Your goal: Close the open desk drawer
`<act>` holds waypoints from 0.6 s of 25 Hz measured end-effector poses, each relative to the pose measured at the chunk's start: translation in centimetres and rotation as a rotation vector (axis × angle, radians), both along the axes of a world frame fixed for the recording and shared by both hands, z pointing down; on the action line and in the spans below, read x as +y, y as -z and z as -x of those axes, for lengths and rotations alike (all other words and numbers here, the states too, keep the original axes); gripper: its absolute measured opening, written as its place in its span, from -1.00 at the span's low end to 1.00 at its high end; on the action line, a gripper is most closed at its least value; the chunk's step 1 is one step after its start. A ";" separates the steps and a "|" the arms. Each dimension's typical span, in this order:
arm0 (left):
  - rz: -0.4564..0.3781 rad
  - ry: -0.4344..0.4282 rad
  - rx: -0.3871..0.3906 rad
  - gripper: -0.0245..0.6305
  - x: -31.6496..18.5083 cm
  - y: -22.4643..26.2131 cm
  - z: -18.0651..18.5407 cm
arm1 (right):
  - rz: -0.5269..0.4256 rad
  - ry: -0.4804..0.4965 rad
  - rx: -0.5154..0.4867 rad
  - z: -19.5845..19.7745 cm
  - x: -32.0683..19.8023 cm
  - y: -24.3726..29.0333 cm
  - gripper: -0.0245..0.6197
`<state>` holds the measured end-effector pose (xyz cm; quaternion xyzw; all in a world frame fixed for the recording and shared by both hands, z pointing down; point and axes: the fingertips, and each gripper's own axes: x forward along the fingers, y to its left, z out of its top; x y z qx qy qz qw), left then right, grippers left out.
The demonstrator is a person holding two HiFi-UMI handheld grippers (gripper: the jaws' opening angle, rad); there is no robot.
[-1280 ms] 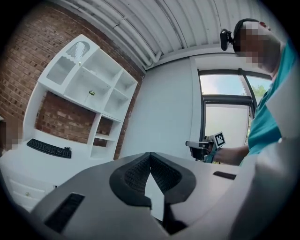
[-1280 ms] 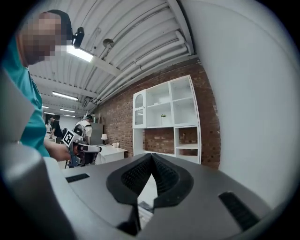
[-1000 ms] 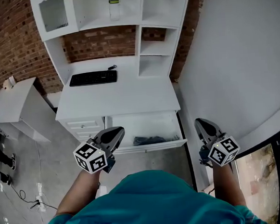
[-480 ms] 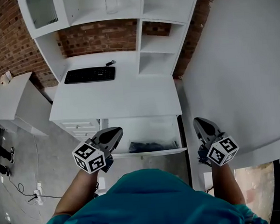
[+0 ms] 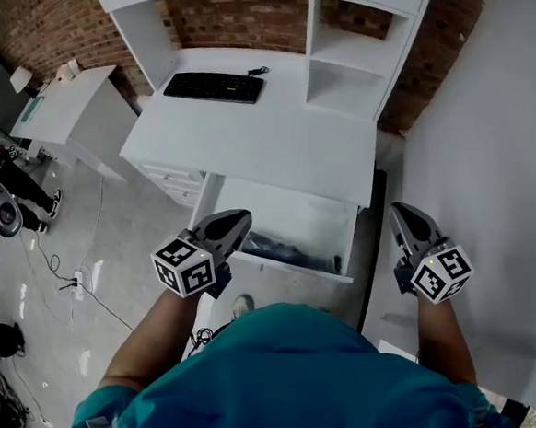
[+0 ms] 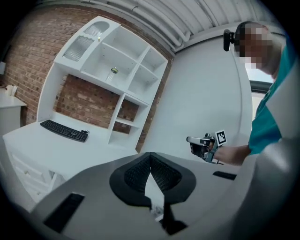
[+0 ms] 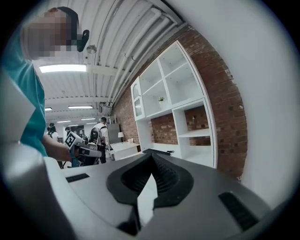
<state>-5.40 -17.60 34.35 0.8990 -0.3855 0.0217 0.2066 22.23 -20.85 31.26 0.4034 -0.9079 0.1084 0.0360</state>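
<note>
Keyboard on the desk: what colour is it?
The keyboard is black; the head view shows it best.

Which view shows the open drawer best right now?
The head view: the open drawer shows from above, pulled out, with dark items inside. Neither gripper view shows it; each looks over the desk top.

Grippers: two, left gripper and right gripper.
White desk worktop: one.
Hutch on it: one.
Open drawer: one.
Dark bundle in drawer: one.
Keyboard: one.
Jar on hutch shelf: one.
Side table: one.
Background people in right gripper view: at least two, too small for exact count.
</note>
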 end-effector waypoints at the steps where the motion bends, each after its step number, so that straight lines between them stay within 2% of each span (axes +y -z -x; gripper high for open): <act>1: 0.017 0.010 -0.012 -0.88 0.4 -0.9 0.1 | 0.006 0.007 -0.001 0.0 -0.3 -0.5 -0.86; 5: 0.082 0.011 -0.067 -0.88 2.0 -5.4 2.2 | 0.020 0.018 -0.010 1.8 -0.5 -2.4 -0.86; 9: 0.142 0.015 -0.082 -0.88 2.9 -10.4 4.1 | 0.033 0.025 -0.005 3.9 -0.5 -4.9 -0.86; 15: 0.228 -0.008 -0.105 -0.88 5.3 -17.5 4.6 | 0.065 -0.024 0.008 4.2 0.2 -8.1 -0.86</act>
